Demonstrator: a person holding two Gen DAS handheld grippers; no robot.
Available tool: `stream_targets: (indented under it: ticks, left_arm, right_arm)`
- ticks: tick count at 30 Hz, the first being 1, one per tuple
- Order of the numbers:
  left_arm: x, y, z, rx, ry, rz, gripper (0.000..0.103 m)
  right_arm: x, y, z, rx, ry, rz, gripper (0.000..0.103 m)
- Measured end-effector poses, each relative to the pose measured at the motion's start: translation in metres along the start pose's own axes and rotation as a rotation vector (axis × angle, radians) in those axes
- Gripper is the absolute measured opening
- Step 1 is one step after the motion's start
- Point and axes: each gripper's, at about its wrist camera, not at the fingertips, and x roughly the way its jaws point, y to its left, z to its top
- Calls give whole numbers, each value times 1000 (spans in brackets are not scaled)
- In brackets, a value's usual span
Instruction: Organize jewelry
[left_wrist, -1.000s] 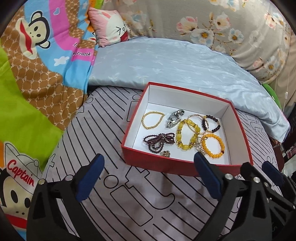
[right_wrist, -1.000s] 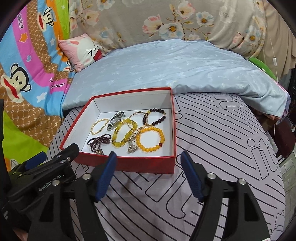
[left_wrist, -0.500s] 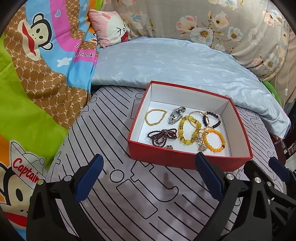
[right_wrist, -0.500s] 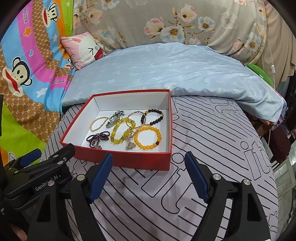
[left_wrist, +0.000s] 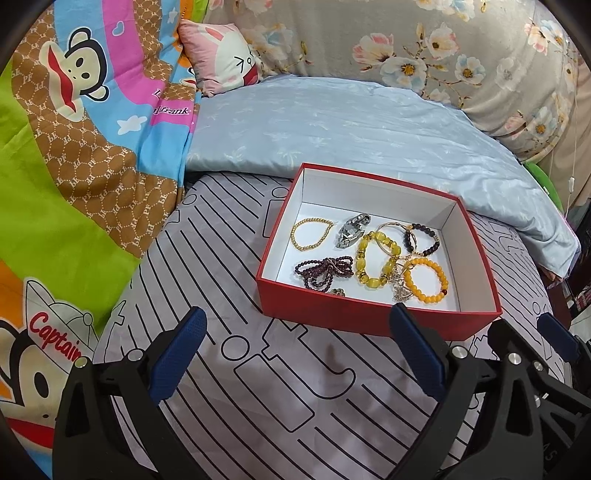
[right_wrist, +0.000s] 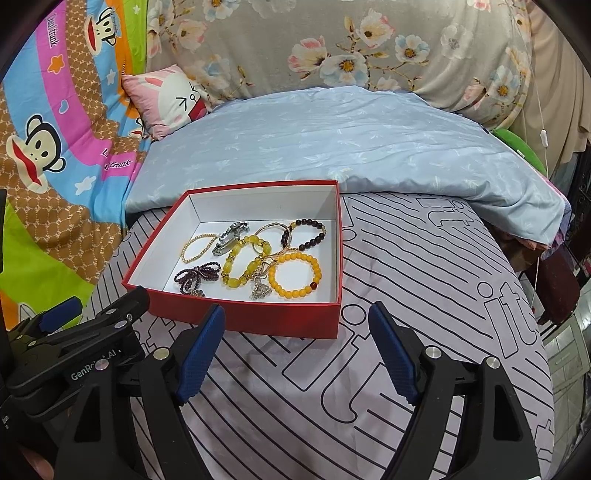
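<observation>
Both grippers have drawn back from the red box (left_wrist: 376, 317) — bracelets (right_wrist: 293, 275) sit mid-frame, ahead. Left gripper (left_wrist: 295, 354) and right gripper (right_wrist: 297, 354) gape wide, empty; right seems nearer.

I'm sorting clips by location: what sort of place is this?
Most likely a bedroom: a red cardboard box sits on a grey line-printed bedsheet, with a folded pale-blue quilt and a pink rabbit cushion behind.
</observation>
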Motion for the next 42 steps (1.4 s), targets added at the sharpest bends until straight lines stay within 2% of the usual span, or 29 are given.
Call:
stream_targets:
  ticks: [42]
  left_arm:
    - [-11,-3,0,5,-9,16,97]
  right_arm:
    - [-11,0,0,2,-5,4,78]
